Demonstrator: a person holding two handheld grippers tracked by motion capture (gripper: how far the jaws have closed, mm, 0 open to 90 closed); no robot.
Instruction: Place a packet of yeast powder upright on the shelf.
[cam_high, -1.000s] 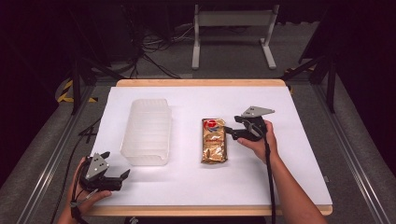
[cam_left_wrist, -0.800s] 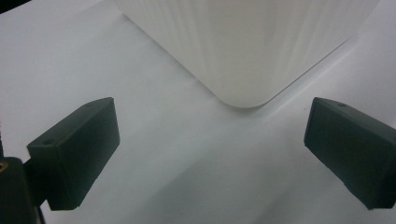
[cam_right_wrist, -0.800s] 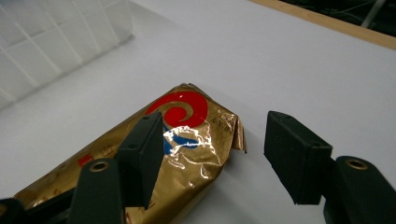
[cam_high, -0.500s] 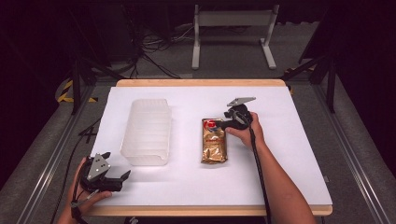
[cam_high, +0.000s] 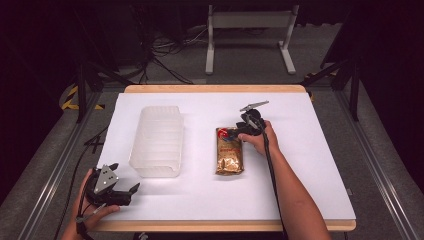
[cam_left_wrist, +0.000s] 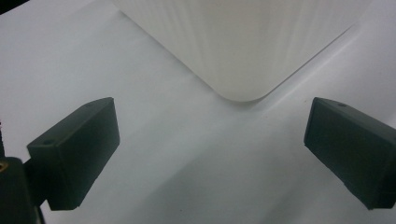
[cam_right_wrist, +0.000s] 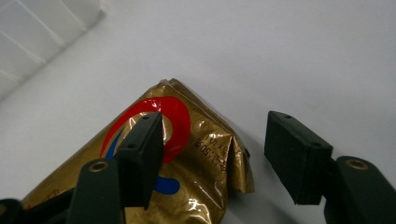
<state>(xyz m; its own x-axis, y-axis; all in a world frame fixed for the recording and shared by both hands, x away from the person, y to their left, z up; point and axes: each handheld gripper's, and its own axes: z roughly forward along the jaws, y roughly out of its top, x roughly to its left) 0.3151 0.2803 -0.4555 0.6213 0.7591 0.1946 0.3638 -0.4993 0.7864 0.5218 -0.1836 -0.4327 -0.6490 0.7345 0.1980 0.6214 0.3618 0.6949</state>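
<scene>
We've got the right tongs (cam_right_wrist: 212, 149) wide open straddling the gold foil packet (cam_high: 230, 152)'s crimped top corner, right of the clear tub (cam_high: 157, 140); looks light, crinkly, slippery. Left tongs (cam_left_wrist: 210, 154) open, empty

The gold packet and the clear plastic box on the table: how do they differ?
The gold packet is shiny, opaque foil with a red ring; the plastic box is pale, see-through and ribbed. The packet lies flat and low, while the box stands taller and covers more of the table. The right tool straddles a corner of the packet; the box sits untouched. Both rest lengthwise on the white table.
</scene>
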